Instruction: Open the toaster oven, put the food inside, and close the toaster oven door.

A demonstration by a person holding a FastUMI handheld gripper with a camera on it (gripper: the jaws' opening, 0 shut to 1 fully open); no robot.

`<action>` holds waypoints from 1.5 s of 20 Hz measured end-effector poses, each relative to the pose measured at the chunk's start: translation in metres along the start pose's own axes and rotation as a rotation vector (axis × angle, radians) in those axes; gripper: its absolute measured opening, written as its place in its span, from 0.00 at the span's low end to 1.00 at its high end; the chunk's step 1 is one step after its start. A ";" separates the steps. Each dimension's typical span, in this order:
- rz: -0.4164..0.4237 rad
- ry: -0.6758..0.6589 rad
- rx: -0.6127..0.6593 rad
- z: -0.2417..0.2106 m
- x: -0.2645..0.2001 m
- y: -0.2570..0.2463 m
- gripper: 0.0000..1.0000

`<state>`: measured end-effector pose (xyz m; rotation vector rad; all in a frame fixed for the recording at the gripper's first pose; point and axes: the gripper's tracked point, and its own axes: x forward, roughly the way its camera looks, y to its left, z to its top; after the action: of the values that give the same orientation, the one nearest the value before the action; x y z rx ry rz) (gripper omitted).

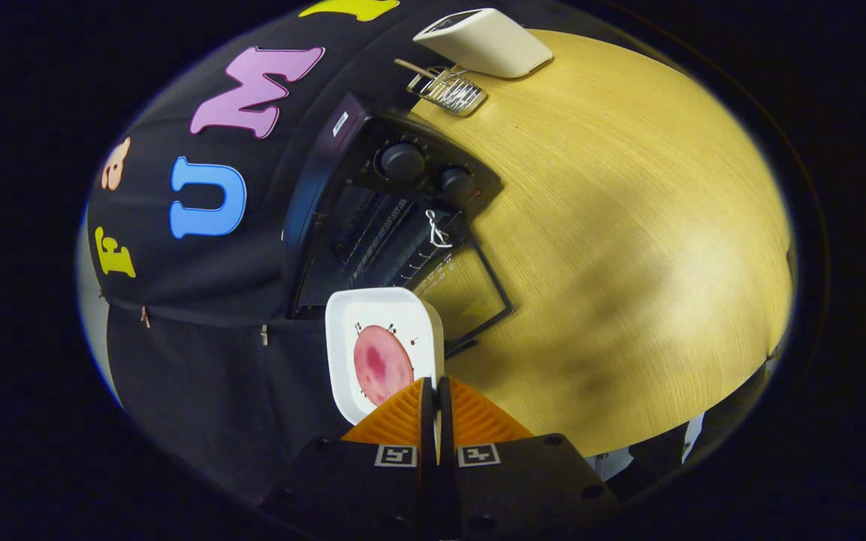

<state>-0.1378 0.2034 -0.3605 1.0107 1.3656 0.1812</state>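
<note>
My gripper [435, 387] is shut on the rim of a white square plate [350, 319], its orange fingers [403, 417] pinching the plate's near edge. A round pink slice of food [382, 364] lies on the plate. Just beyond the plate stands the black toaster oven [373, 203] with its two knobs [403, 160]. Its glass door [470, 289] hangs open and lies flat toward the table, showing the rack inside. A white string [437, 229] is tied at the door's handle. The plate hovers in front of the oven's opening, tilted in the view.
The oven stands on a light wooden table [628, 225]. Beyond the oven lie a small wire rack [449, 90] and a white box-shaped device [485, 41] at the table's far edge. The black cloth wall [207, 300] is beside the oven.
</note>
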 end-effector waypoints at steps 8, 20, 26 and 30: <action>-0.090 -0.133 0.176 0.013 0.064 0.018 0.05; -0.118 -0.376 0.526 0.070 0.125 0.049 0.05; -0.128 -0.476 0.674 0.087 0.140 0.056 0.05; -0.131 -0.489 0.738 0.088 0.148 0.062 0.05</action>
<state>0.0034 0.2920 -0.4360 1.4422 1.0397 -0.6777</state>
